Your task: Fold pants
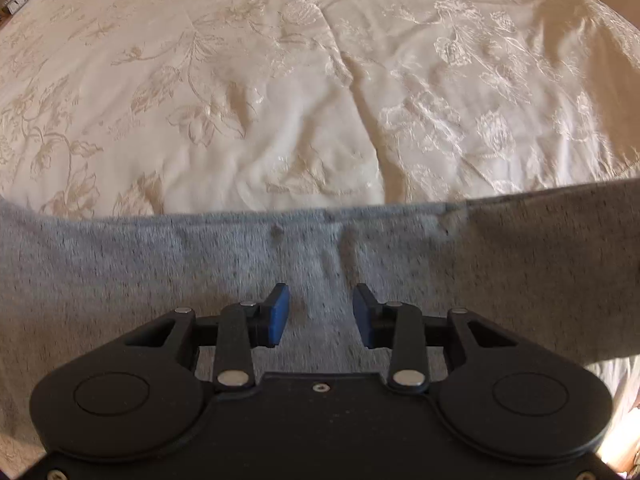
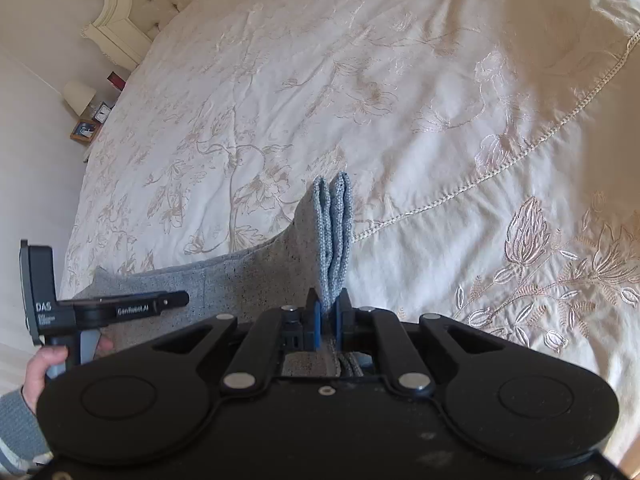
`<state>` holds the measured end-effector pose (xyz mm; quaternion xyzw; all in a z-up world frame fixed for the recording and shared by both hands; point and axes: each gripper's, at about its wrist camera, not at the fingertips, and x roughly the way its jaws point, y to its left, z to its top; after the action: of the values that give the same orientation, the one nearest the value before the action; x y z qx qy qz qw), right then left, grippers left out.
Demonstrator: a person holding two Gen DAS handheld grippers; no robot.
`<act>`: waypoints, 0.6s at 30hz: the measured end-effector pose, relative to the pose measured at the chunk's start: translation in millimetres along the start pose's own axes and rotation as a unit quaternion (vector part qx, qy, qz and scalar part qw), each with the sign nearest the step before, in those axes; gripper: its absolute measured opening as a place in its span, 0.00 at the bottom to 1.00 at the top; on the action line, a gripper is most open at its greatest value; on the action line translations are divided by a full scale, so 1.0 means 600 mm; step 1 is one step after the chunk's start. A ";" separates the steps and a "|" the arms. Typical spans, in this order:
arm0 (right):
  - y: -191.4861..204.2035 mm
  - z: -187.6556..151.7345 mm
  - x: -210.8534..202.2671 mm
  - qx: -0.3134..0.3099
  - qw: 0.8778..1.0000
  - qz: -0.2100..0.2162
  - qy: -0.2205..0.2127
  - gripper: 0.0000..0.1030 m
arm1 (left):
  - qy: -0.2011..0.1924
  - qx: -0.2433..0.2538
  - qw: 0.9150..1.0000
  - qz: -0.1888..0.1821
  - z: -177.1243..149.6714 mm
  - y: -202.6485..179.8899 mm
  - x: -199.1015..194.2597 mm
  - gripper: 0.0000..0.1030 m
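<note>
Grey knit pants (image 1: 200, 272) lie in a band across a cream embroidered bedspread (image 1: 280, 80). My left gripper (image 1: 321, 314) is open, its blue pads just above the fabric with nothing between them. My right gripper (image 2: 328, 320) is shut on the pants' doubled edge (image 2: 334, 232), which stands up in layered folds ahead of the jaws. The rest of the pants (image 2: 224, 284) trail left on the bed. The left gripper (image 2: 112, 308) shows in the right wrist view, held in a hand above the fabric.
The bedspread (image 2: 360, 100) covers the whole bed, with a corded seam (image 2: 520, 152) on the right. A tufted headboard (image 2: 132, 4), a lamp (image 2: 78, 96) and small items on a nightstand stand far left.
</note>
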<state>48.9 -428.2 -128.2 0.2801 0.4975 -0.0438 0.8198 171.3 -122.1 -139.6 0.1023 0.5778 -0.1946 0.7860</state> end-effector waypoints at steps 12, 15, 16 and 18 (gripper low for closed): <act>0.107 -0.008 -0.028 -0.021 1.000 -0.007 -0.016 0.08 | -0.002 0.015 1.000 -0.018 -0.037 0.024 0.006 0.44; 0.186 -0.011 -0.037 -0.038 0.999 0.008 -0.022 0.08 | -0.011 -0.031 0.999 -0.033 -0.040 0.092 -0.027 0.44; 0.210 -0.013 -0.035 -0.042 0.999 0.015 -0.023 0.08 | -0.010 -0.042 0.998 -0.037 -0.046 0.116 -0.035 0.44; 0.275 -0.022 -0.024 -0.050 0.998 0.035 -0.022 0.08 | -0.007 -0.061 0.997 -0.036 -0.060 0.167 -0.047 0.44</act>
<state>89.0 -285.7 -52.0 0.2549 0.4709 0.0042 0.8445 175.3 -12.5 -130.5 0.0321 0.5861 -0.1880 0.7874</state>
